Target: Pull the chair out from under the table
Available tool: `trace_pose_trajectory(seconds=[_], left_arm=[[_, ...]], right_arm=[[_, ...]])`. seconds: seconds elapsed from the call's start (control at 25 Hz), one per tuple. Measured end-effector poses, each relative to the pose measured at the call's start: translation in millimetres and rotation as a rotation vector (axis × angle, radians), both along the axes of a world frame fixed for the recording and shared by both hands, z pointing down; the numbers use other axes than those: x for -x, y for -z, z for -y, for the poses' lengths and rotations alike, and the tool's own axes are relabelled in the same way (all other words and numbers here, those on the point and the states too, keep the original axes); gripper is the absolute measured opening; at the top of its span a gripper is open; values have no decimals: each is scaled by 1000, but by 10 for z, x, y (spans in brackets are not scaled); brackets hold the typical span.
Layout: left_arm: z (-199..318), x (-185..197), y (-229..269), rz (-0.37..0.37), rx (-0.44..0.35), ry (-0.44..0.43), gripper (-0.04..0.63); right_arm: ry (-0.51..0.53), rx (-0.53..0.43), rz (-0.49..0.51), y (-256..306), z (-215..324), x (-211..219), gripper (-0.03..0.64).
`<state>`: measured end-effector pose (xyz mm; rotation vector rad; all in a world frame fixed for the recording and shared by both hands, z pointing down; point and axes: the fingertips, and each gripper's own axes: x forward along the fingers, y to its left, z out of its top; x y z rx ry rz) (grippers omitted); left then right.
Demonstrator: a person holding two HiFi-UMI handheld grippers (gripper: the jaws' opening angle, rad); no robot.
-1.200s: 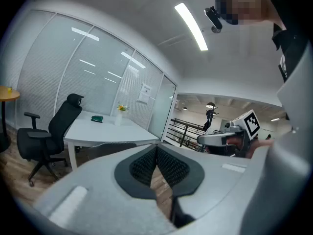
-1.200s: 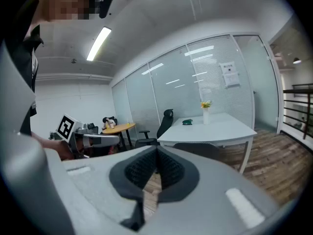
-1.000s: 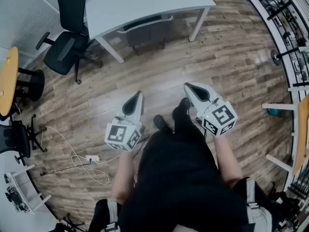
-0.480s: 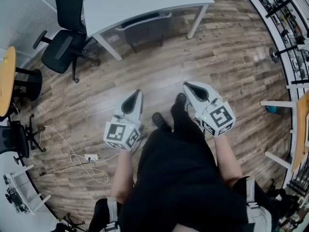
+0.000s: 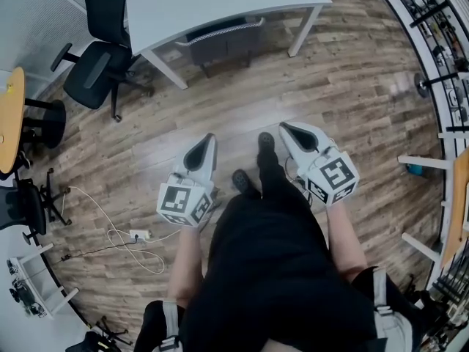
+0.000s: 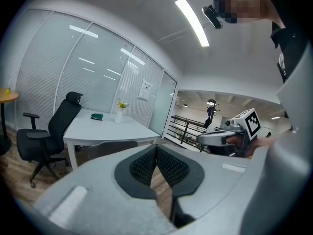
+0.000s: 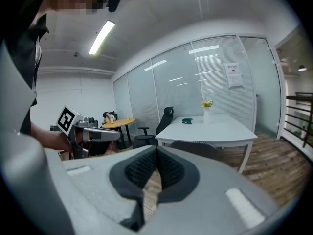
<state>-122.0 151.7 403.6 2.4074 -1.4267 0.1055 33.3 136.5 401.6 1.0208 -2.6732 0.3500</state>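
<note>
Not yet started on the pull itself. Seeing the grey chair (image 5: 220,42) pushed in under the white table (image 5: 220,2) at the far side, with only the backrest showing at the near edge. Holding the left gripper (image 5: 209,139) and the right gripper (image 5: 285,129) well apart from it, over the wood floor (image 5: 352,86), each with jaws closed together on nothing. Left to do, as a judgement: to come near, to open the jaws, to take the backrest, to draw it toward the near side, clear of the table
</note>
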Motion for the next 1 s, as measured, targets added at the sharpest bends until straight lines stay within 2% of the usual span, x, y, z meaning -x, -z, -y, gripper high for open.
trace_pose_trajectory(seconds=[0.32,0.72,0.88,1.0], left_arm=[[448,-71,91,7,-12,37,11],[1114,-281,105,35,-5,48,11],[1348,-429,134,54,1,48,11],[1480,-576,57,65,32,42,11]], right_arm=[[34,90,11,-86,534,-106,2],[13,102,-13,-238,1269,-336,3],[56,110,17,-255,1491,-392,3],[103,123,3,-333,1591,-398,3]])
